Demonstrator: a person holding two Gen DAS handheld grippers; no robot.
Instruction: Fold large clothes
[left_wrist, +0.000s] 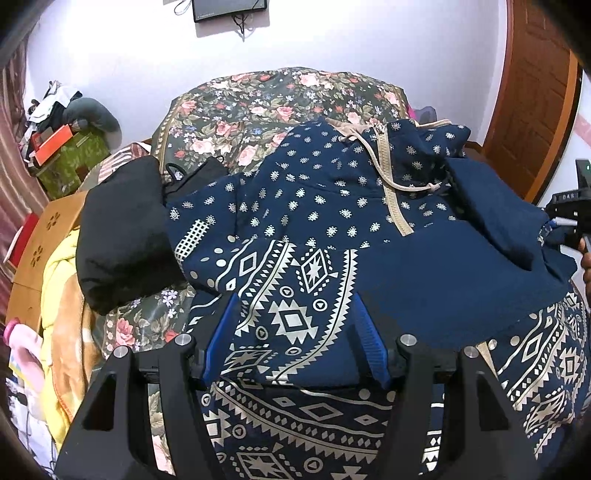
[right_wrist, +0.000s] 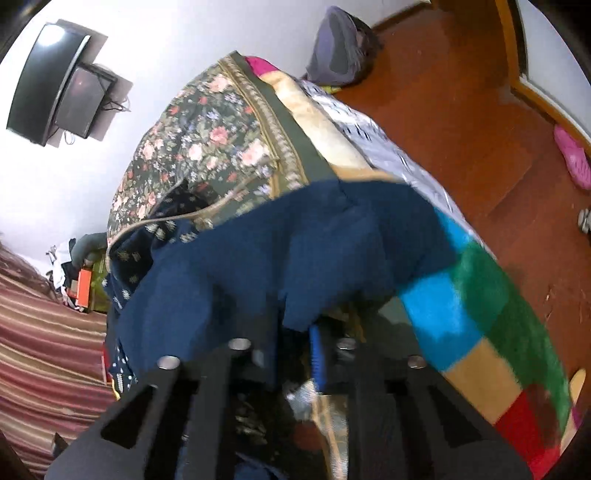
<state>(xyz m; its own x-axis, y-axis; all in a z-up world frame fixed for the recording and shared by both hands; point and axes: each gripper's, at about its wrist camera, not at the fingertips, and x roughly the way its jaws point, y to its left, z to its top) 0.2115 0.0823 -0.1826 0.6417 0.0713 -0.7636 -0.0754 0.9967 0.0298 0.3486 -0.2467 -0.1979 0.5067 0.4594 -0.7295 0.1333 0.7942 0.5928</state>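
Note:
A large navy hoodie (left_wrist: 317, 229) with white tribal print and a beige zipper lies spread on the floral bedspread (left_wrist: 258, 107). My left gripper (left_wrist: 295, 310) is open, its blue fingers (left_wrist: 221, 332) resting over the printed hem with cloth between them. My right gripper (left_wrist: 565, 225) shows at the far right edge, at the hoodie's plain navy side. In the right wrist view the navy cloth (right_wrist: 295, 251) drapes over the right gripper (right_wrist: 295, 328) and hides its fingertips; one blue finger (right_wrist: 317, 354) shows.
A black garment (left_wrist: 122, 236) lies left of the hoodie. A yellow blanket (left_wrist: 62, 295) and cardboard box (left_wrist: 48, 229) sit at the left. A patchwork blanket (right_wrist: 480, 314) hangs off the bed's right side over a wooden floor (right_wrist: 461, 92). A wall monitor (right_wrist: 55, 85) hangs behind.

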